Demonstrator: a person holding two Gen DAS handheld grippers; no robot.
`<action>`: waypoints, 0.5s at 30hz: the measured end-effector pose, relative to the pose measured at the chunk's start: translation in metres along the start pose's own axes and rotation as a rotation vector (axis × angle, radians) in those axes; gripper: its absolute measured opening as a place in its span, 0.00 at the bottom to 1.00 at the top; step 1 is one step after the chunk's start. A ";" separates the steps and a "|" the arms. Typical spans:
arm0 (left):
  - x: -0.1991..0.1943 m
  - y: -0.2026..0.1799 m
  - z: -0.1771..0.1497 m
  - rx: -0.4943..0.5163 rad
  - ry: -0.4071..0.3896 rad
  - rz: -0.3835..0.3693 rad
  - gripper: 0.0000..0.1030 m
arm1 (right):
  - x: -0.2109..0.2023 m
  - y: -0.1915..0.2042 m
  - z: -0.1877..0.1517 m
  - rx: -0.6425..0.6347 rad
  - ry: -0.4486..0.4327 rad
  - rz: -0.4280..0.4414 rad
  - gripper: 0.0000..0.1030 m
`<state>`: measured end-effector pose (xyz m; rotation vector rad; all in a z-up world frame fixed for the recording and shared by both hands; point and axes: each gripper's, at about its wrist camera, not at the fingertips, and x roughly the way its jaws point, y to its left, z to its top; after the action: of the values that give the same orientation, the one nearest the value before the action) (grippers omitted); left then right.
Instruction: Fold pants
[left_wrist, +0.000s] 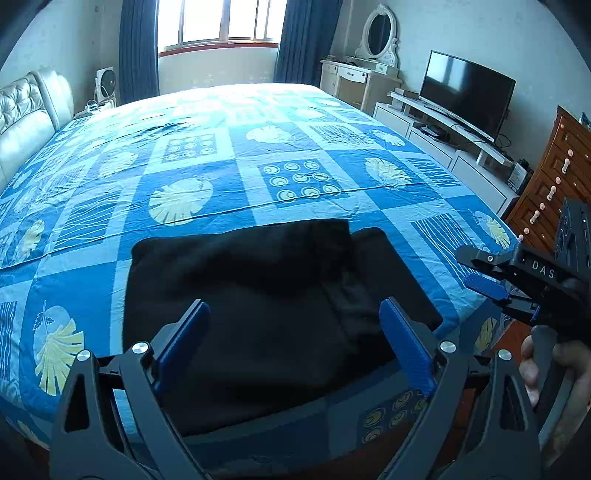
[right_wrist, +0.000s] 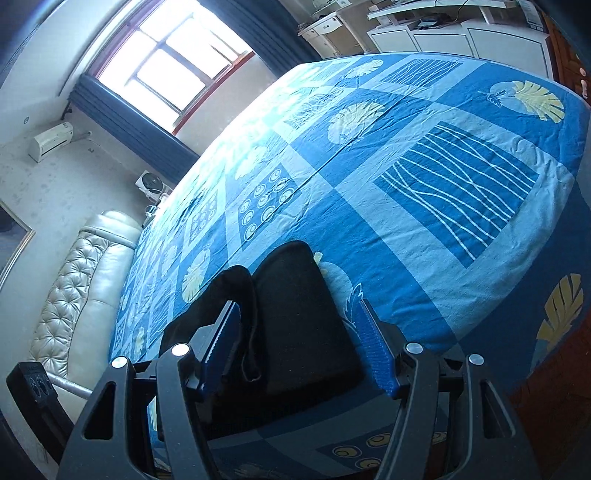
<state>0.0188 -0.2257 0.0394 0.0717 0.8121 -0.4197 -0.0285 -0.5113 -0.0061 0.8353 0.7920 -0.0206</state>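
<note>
The black pants (left_wrist: 266, 295) are sitting near the foot edge of the bed (left_wrist: 229, 147), already bundled into a compact rectangle with one narrower layer peeking out along the right side. They lie on a blue patchwork bedspread (right_wrist: 424, 221) with leaf, wave and circle prints.

Left hand-held gripper (left_wrist: 293, 339): jaws spread wide, nothing between the blue ribbed pads, hovering over the near half of the pants. No contact that I can see. Right hand-held gripper (right_wrist: 299, 347): also parted, with its pads on either side of the right end of the bundle. The fabric is between them, but the pads don't look pressed onto it, so I'd call it open rather than gripping. In the left wrist view you can spot it off at the bed's corner, with the person's hand (left_wrist: 554, 373) wrapped around its handle.

Handling-wise: the fabric looks soft and matte, probably a knit or jersey, light and totally floppy. It'll sag the moment you lift it from one spot, and stacked layers will slide over each other. I'd guess the best place to take hold is at a folded edge or corner, pinching through all the layers at once, ideally one gripper at each end so the fold stays square. The loose rolled hem visible in the right wrist view looks like the bit most likely to flop out. The bedspread is thin and wrinkly, so pinching too deep could snag it along with the pants.
</note>
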 end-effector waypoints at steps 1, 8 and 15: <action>-0.005 0.019 -0.007 -0.022 0.001 0.008 0.90 | 0.005 0.004 -0.002 0.001 0.025 0.036 0.63; -0.024 0.140 -0.049 -0.164 0.056 0.104 0.90 | 0.075 0.038 -0.017 -0.114 0.209 0.032 0.66; -0.034 0.194 -0.073 -0.285 0.049 0.101 0.90 | 0.117 0.049 -0.024 -0.124 0.323 0.045 0.64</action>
<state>0.0238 -0.0206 -0.0056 -0.1422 0.9056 -0.2049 0.0562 -0.4287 -0.0578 0.7466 1.0666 0.2060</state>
